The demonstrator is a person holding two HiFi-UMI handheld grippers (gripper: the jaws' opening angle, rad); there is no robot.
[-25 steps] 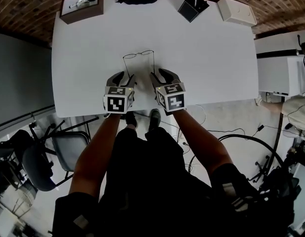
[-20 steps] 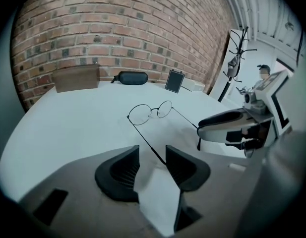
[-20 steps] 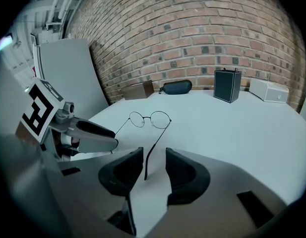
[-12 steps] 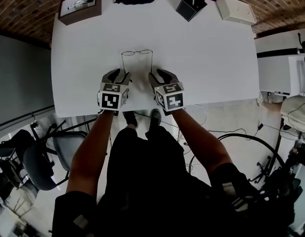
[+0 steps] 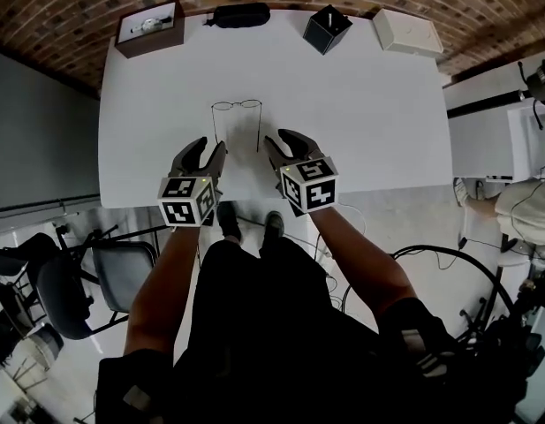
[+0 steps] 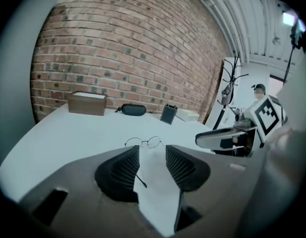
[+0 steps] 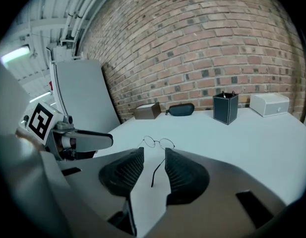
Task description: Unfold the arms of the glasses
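Note:
Thin wire-rimmed glasses (image 5: 236,106) lie on the white table (image 5: 360,122) with both arms unfolded and pointing toward me. My left gripper (image 5: 201,155) hovers near the table's front edge, just behind the left arm's tip, open and holding nothing. My right gripper (image 5: 282,146) hangs beside the right arm's tip, also open and holding nothing. In the left gripper view the glasses (image 6: 143,142) lie beyond the gripper (image 6: 152,165), with one arm's tip showing in the gap. The right gripper view shows the glasses (image 7: 159,143) ahead of the gripper (image 7: 154,170).
Along the table's far edge stand a brown box (image 5: 149,26), a black glasses case (image 5: 241,15), a black pen cup (image 5: 325,29) and a white box (image 5: 408,33). A brick wall lies behind them. A chair (image 5: 104,272) stands on the floor at left.
Both grippers have drawn back from the glasses toward the table's front edge and lifted a little. The glasses stay on the table with arms unfolded.

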